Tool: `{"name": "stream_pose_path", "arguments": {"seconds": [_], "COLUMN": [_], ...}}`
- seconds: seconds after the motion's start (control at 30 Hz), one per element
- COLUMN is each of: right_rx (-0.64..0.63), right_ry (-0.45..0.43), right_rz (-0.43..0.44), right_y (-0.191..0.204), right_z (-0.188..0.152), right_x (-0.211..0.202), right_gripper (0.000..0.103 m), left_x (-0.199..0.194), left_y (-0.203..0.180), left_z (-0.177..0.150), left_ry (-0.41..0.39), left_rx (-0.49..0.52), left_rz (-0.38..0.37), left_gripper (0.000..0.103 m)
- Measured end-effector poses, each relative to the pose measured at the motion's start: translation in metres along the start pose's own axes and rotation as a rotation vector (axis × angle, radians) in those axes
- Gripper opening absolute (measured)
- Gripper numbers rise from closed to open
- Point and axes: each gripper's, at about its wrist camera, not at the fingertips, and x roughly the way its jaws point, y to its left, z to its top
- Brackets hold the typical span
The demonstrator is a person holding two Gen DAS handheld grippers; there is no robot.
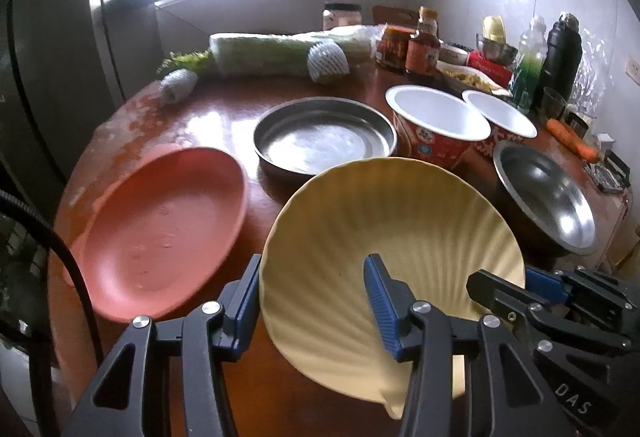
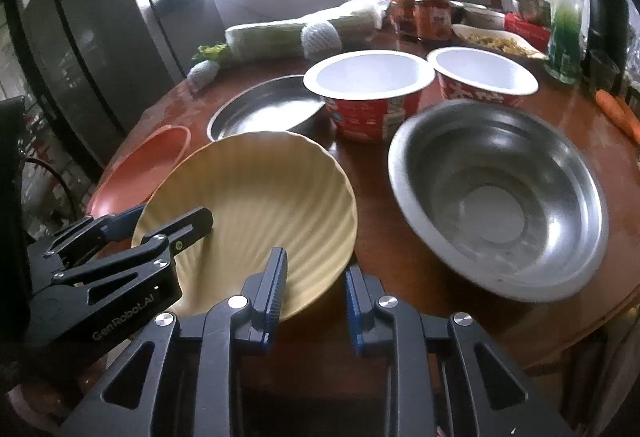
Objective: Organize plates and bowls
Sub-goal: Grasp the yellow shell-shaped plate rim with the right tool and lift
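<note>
Where the yellow plate (image 1: 392,237) tilts up off the wooden table (image 1: 224,117), both claws have it by its near rim. The left gripper (image 1: 312,301) straddles the near left edge, one finger outside and one inside, jaws fairly narrow; whether the pads press, I cannot tell. The right gripper (image 2: 316,289) bites the near right edge the same way, jaws narrow, contact again unclear. Left of the yellow plate, and close, lies the pink oval plate (image 1: 160,233), its long axis running away from the claws. Beyond the yellow plate sits the steel pan (image 1: 324,137); right of it, the steel bowl (image 2: 496,197); farther back, two paper bowls (image 2: 370,77). The likely stacking spot, the pink plate, lies nearer the left hand.
</note>
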Motion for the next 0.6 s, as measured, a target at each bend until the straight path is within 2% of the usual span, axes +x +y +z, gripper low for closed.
{"name": "stream_pose_path", "arguments": {"seconds": [0.27,0.6], "right_rx": [-0.051,-0.157], "right_ry": [-0.035,-0.074], "right_rz": [0.027,0.073], "right_y": [0.022,0.068], "right_z": [0.009,0.041], "right_x": [-0.012,-0.012], "right_gripper": [0.028,0.028], "left_x": [-0.027,-0.045], "left_y": [0.020,0.060], "left_z": [0.006,0.011], "left_ry": [-0.050,-0.095], "left_rx": [-0.045,-0.121], "left_rz": [0.037,0.110], "left_gripper": [0.050,0.050]}}
